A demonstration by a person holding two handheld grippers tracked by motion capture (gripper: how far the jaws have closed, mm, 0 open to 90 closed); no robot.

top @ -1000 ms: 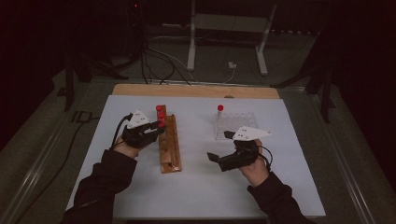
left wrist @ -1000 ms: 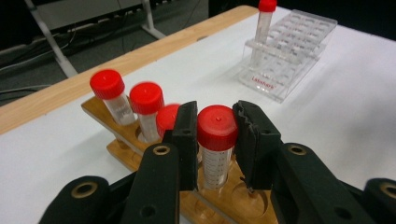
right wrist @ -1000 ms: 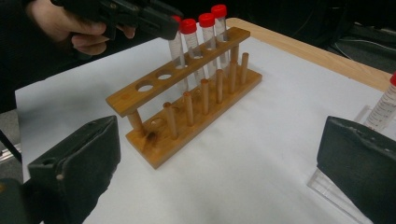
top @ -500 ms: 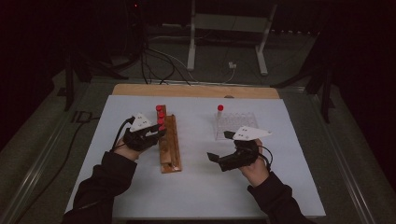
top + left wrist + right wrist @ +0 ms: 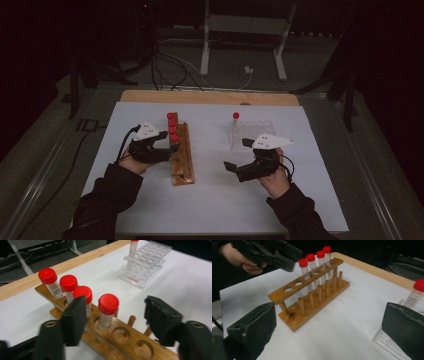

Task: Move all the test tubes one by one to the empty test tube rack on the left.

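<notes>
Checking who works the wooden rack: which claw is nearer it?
Left. The left claw stands at the wooden rack, jaws open around a red-capped tube; the right claw hovers apart.

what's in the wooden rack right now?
The wooden rack holds four red-capped tubes in adjacent holes at one end; two holes at the other end stand empty. Tube contents can't be made out, and their bottoms are partly hidden by the pegs.

Small red lettering on the clear rack [image 5: 140,272], unreadable.

Red caps [image 5: 108,304], brown wooden rack [image 5: 120,340], black tongs [image 5: 115,322].
</notes>
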